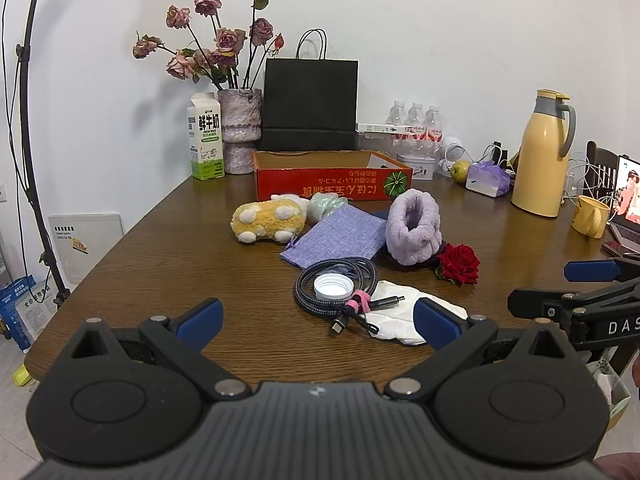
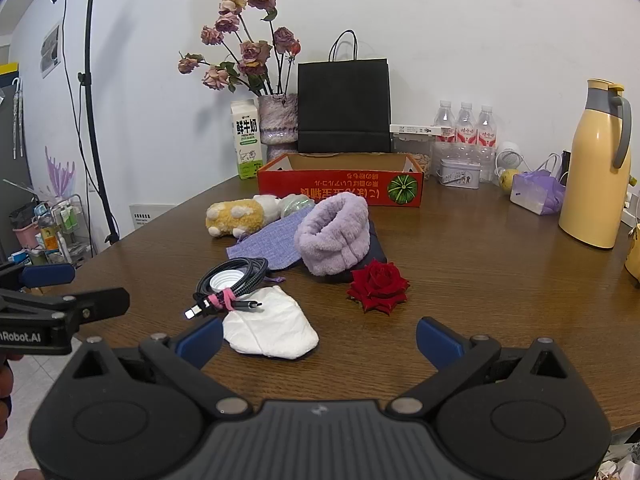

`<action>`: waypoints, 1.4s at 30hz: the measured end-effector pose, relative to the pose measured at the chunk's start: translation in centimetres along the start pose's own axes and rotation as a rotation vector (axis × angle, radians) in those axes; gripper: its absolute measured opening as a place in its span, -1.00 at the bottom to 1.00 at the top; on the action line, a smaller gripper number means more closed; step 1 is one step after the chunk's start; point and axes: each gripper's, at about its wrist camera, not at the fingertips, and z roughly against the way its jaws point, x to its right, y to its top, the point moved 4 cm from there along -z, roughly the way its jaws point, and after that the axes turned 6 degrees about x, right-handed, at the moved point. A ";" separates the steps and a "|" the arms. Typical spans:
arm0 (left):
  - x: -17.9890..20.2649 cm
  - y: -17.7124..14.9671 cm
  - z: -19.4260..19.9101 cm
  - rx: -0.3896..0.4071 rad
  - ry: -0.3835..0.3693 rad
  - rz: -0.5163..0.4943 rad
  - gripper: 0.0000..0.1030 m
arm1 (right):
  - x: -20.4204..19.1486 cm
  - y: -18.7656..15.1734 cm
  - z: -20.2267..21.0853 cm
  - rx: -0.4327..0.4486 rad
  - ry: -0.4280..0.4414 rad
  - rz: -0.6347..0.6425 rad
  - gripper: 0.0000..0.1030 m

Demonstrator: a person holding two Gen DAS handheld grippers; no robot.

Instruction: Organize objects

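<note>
Loose items lie mid-table in front of a red cardboard box [image 1: 332, 184] [image 2: 340, 190]: a yellow plush toy [image 1: 268, 220] [image 2: 234, 216], a purple cloth pouch [image 1: 340, 236] [image 2: 272, 244], a fluffy lilac roll [image 1: 414, 226] [image 2: 334, 232], a red rose [image 1: 458, 264] [image 2: 378, 286], a coiled cable [image 1: 340, 284] [image 2: 236, 280] around a white cap [image 1: 333, 287], and a white crumpled cloth [image 1: 404, 316] [image 2: 270, 326]. My left gripper [image 1: 318, 322] is open and empty near the cable. My right gripper [image 2: 320, 342] is open and empty near the cloth and rose.
At the back stand a milk carton [image 1: 206, 138], a vase of dried roses [image 1: 239, 128], a black paper bag [image 1: 310, 104] and water bottles [image 1: 416, 120]. A yellow thermos [image 1: 542, 152] [image 2: 596, 164], a mug [image 1: 590, 216] and a laptop [image 1: 628, 200] are at the right. A light stand [image 2: 94, 120] is left.
</note>
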 end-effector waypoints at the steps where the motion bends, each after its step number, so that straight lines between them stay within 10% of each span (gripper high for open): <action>1: 0.0 0.0 0.0 0.000 0.000 0.000 1.00 | 0.0 0.0 0.0 0.000 0.000 0.000 1.00; 42: 0.1 0.1 0.0 0.000 0.000 0.007 1.00 | -0.1 -0.2 0.0 -0.003 0.002 -0.004 1.00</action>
